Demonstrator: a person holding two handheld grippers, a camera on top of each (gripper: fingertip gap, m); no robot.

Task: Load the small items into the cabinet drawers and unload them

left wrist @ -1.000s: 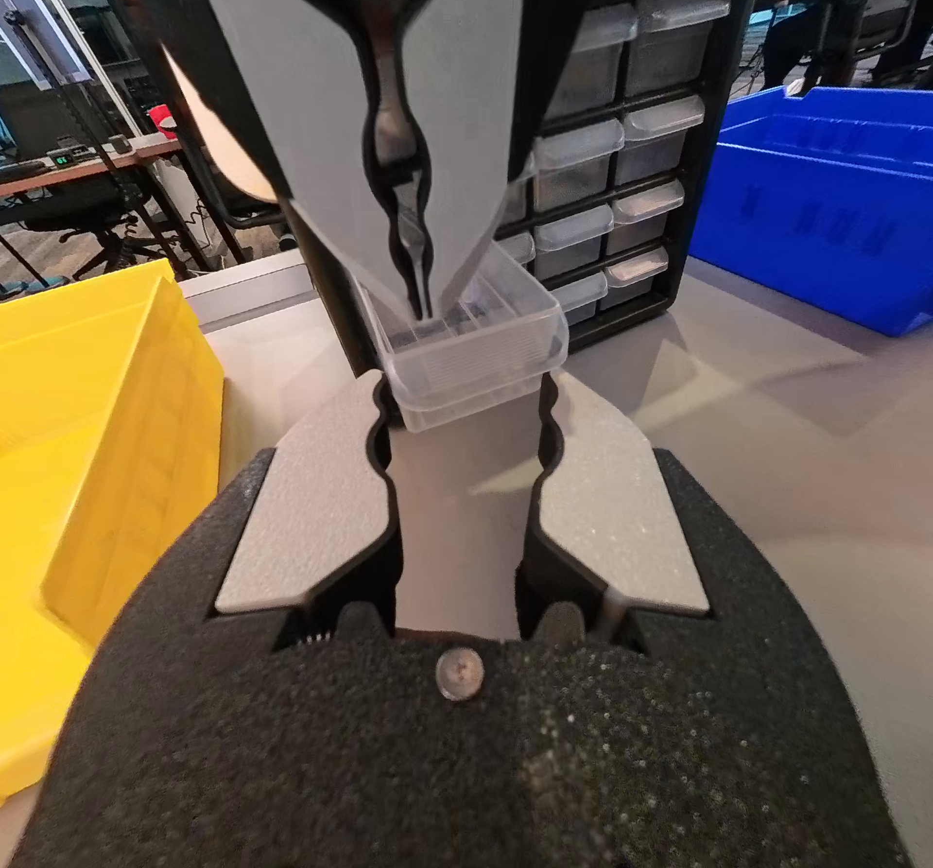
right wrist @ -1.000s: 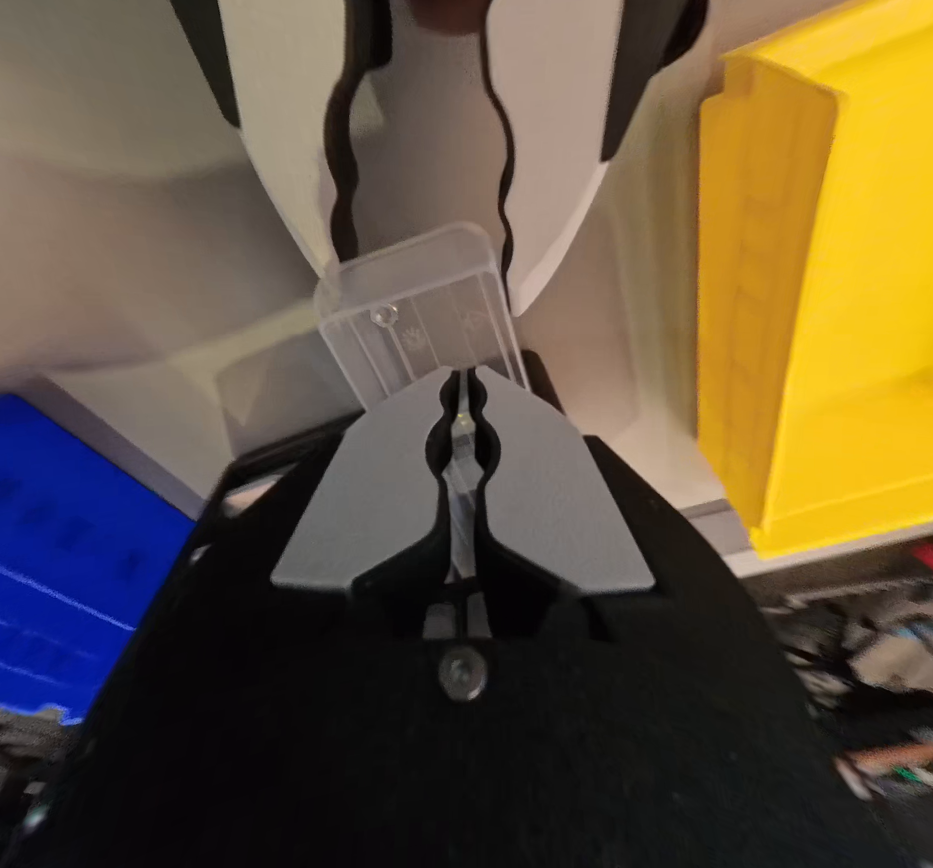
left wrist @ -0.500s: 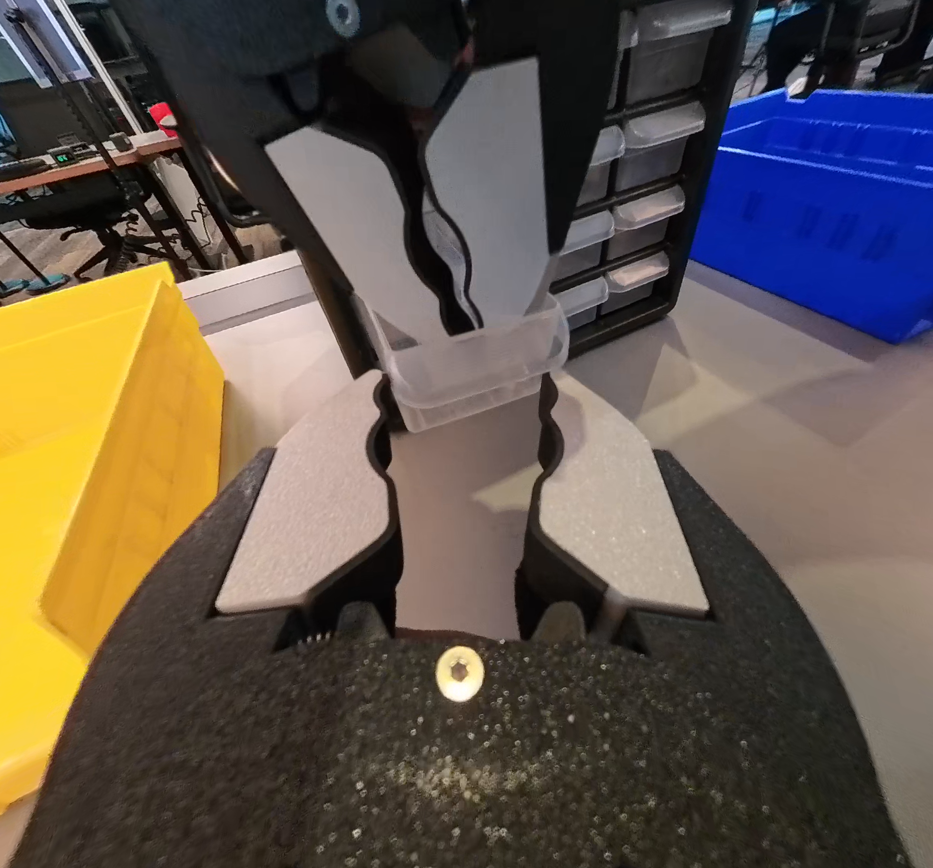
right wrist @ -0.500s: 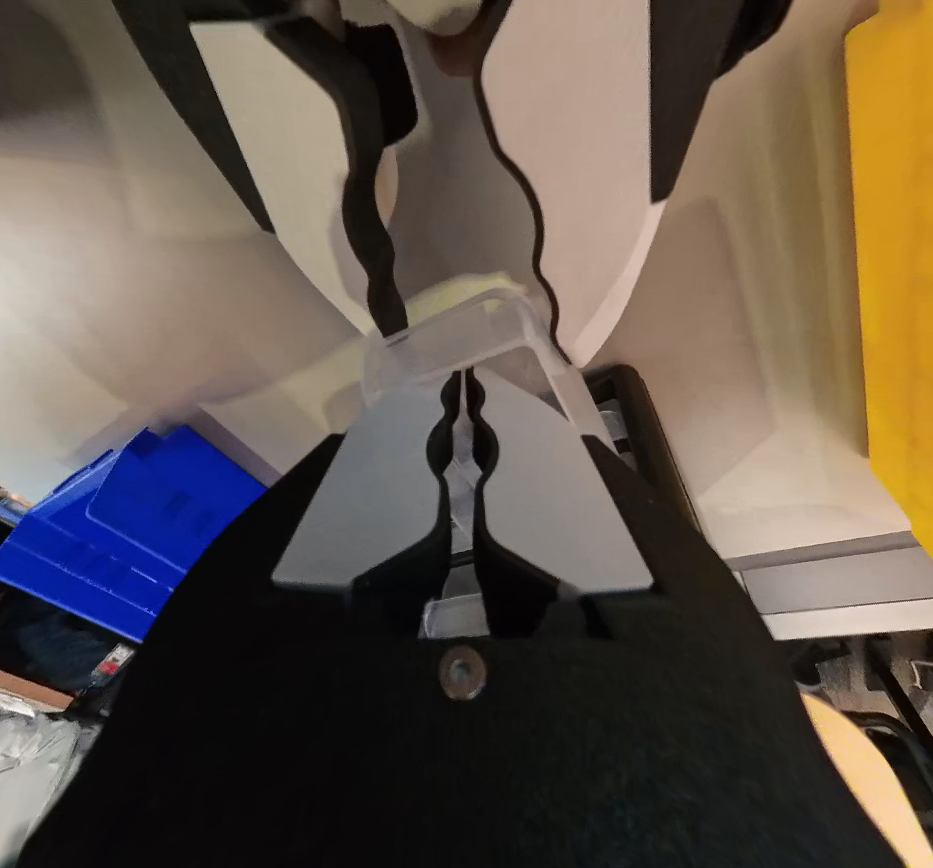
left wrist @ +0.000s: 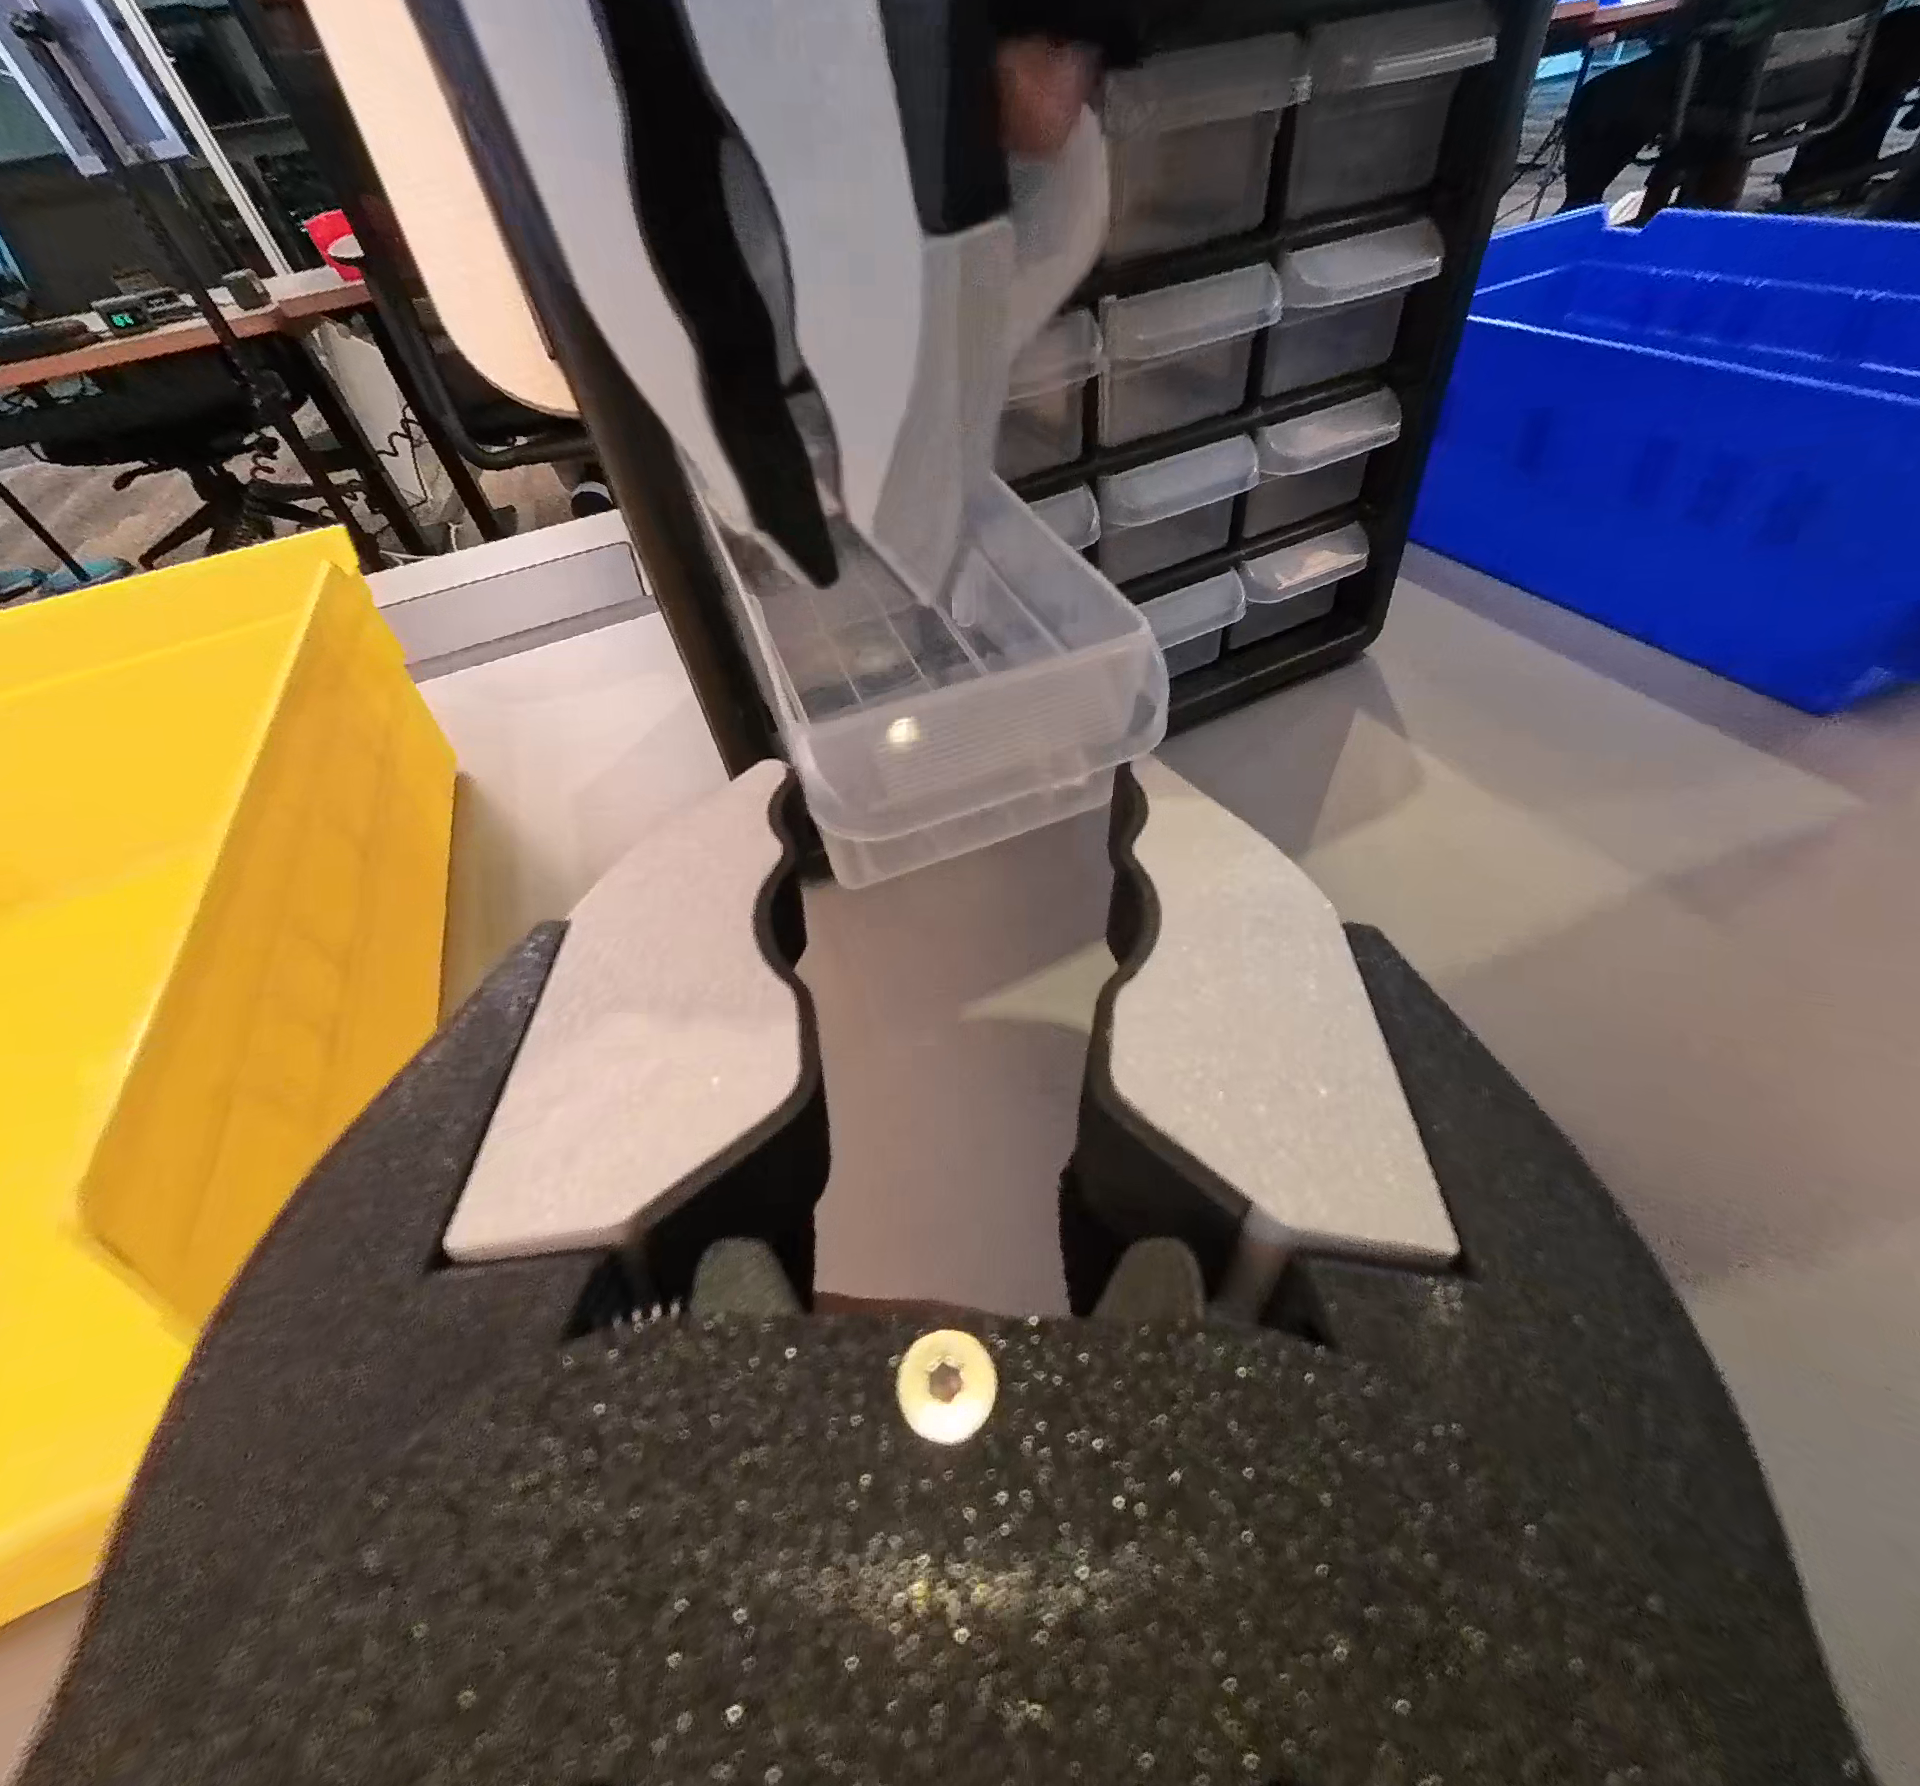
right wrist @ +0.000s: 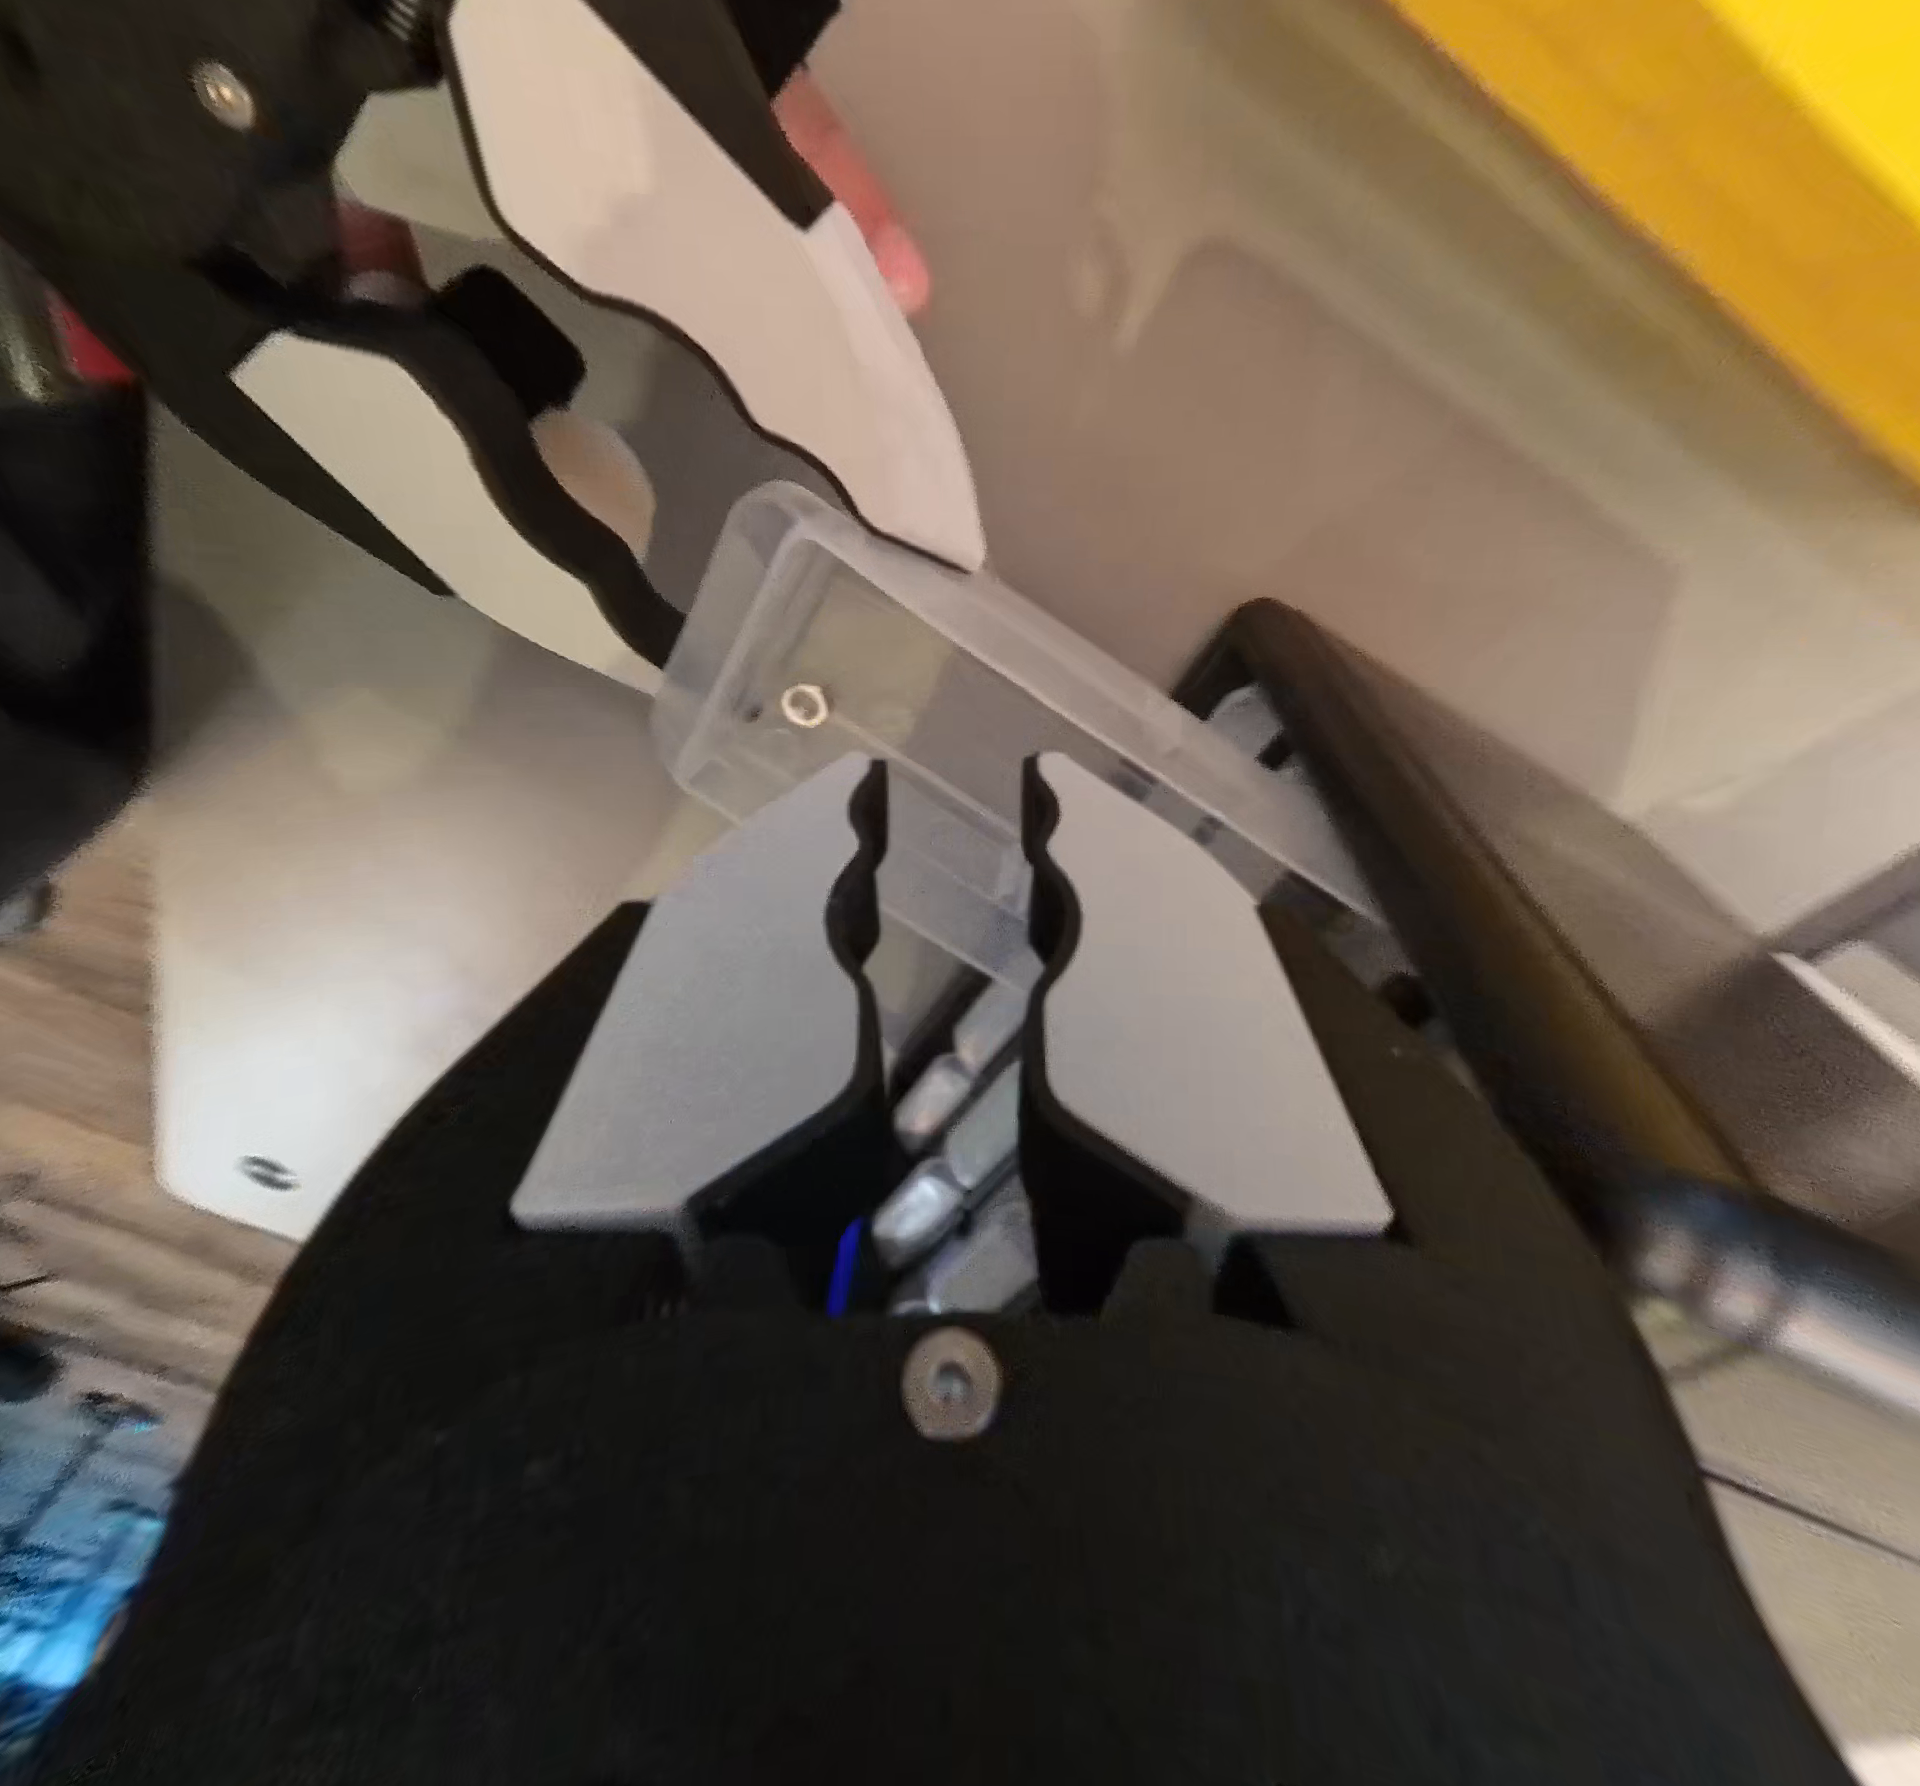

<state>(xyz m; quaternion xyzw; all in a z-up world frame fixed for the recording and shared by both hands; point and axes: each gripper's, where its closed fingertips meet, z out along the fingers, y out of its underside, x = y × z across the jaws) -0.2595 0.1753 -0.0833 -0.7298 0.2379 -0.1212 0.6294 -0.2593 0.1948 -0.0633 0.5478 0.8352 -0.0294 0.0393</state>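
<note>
Grey tabletop [left wrist: 1558, 957] has bare room at right front. Big yellow plastic bin [left wrist: 187, 905] sits along its left edge, big blue plastic bin [left wrist: 1683, 469] at far right. Black storage cabinet with rows of clear drawers [left wrist: 1392, 302] stands at the back between them. One clear plastic drawer [left wrist: 966, 697], pulled out from the cabinet front, juts toward the camera; contents unclear. Left gripper [left wrist: 951, 832] is spread wide, its tips either side of the drawer's front end, grip not confirmed. Right gripper [right wrist: 951, 780] is partly parted over the drawer [right wrist: 935, 687], holding nothing visible.
</note>
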